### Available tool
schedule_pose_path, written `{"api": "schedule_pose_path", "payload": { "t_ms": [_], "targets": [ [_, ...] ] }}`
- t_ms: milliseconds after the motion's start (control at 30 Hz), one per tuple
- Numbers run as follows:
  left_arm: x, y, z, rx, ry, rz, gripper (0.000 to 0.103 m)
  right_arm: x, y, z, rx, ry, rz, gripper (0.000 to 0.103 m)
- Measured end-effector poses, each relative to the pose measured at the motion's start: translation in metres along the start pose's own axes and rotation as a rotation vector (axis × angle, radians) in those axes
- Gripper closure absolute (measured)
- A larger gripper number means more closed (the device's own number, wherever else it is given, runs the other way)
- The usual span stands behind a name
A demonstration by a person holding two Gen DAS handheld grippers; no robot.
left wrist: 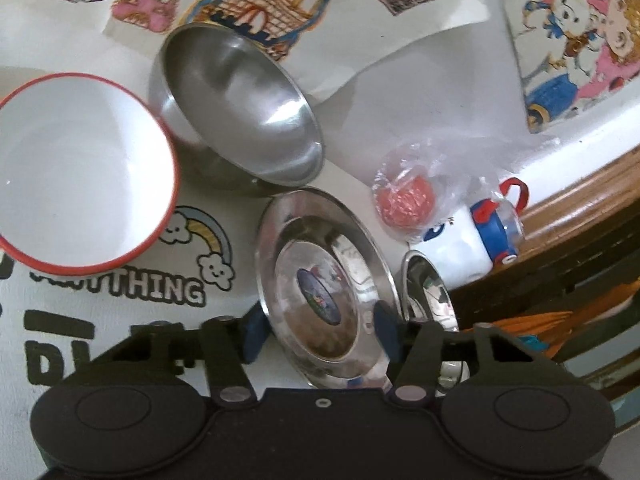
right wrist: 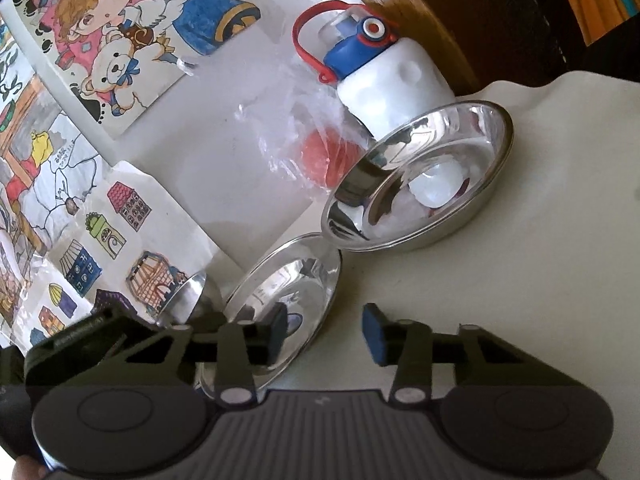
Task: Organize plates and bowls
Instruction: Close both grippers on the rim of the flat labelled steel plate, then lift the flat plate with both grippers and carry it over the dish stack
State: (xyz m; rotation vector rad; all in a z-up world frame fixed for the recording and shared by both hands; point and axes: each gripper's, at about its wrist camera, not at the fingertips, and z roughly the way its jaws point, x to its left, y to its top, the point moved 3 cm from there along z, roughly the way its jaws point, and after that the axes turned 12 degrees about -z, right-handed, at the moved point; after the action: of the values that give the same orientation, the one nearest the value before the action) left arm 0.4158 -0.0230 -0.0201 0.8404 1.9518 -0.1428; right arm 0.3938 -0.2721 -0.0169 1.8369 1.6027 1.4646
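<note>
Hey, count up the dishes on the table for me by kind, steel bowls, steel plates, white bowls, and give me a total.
Steel bowls: 1, the large steel bowl
Steel plates: 2, the flat steel plate and the deeper steel plate
White bowls: 1, the red-rimmed white bowl
Total: 4

Left gripper [left wrist: 320,334]: matt black plastic body spanning the lower frame; two round domed housings, each with a raised inner disc; small hex screw at the centre top edge of the body; two black linkage bars on silver pivot rivets, further silver rivets on the outer struts; triangular cut-outs in the side brackets; fingers [left wrist: 253,336] faced with dark blue pads

Right gripper [right wrist: 325,332]: same black construction; central panel ribbed lengthwise in grey-black; two round domed housings with inner discs; silver rivets at the bar pivots and upper joints; triangular bracket openings; blue pads [right wrist: 374,334] on black finger carriers, rectangular and blocky
</note>
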Motion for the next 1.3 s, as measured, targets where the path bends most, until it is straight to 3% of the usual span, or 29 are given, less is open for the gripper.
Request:
{"api": "schedule_pose_path", "payload": {
  "t_ms": [100, 267, 500, 1000, 1033, 1100, 1200, 1300],
  "targets": [
    [0.003, 0.002, -0.001, -0.002, 0.011, -0.016, 0.06, 0.0, 0.0, 0.001, 0.005, -0.003, -0.003, 0.074],
    [0.01, 0.005, 0.0, 0.023, 0.058, -0.045, 0.095, 0.005, 0.0, -0.001, 0.008, -0.024, -0.029, 0.089],
    [0.014, -0.004, -0.015, 0.039, 0.08, -0.006, 0.092, 0.013, -0.005, -0.017, 0.044, -0.046, -0.112, 0.089],
    [0.027, -0.052, -0.076, 0.167, 0.12, 0.153, 0.086, 0.027, -0.04, -0.095, 0.146, -0.056, -0.266, 0.088],
    [0.028, -0.052, -0.079, 0.162, 0.123, 0.171, 0.085, 0.029, -0.041, -0.099, 0.146, -0.059, -0.276, 0.088],
    [0.029, -0.051, -0.085, 0.127, 0.127, 0.206, 0.072, 0.03, -0.042, -0.106, 0.139, -0.077, -0.298, 0.088],
    [0.029, -0.042, -0.088, 0.072, 0.134, 0.229, 0.065, 0.03, -0.039, -0.108, 0.114, -0.09, -0.31, 0.085],
    [0.028, -0.032, -0.082, 0.051, 0.136, 0.243, 0.065, 0.027, -0.034, -0.104, 0.108, -0.092, -0.302, 0.084]
  ]
}}
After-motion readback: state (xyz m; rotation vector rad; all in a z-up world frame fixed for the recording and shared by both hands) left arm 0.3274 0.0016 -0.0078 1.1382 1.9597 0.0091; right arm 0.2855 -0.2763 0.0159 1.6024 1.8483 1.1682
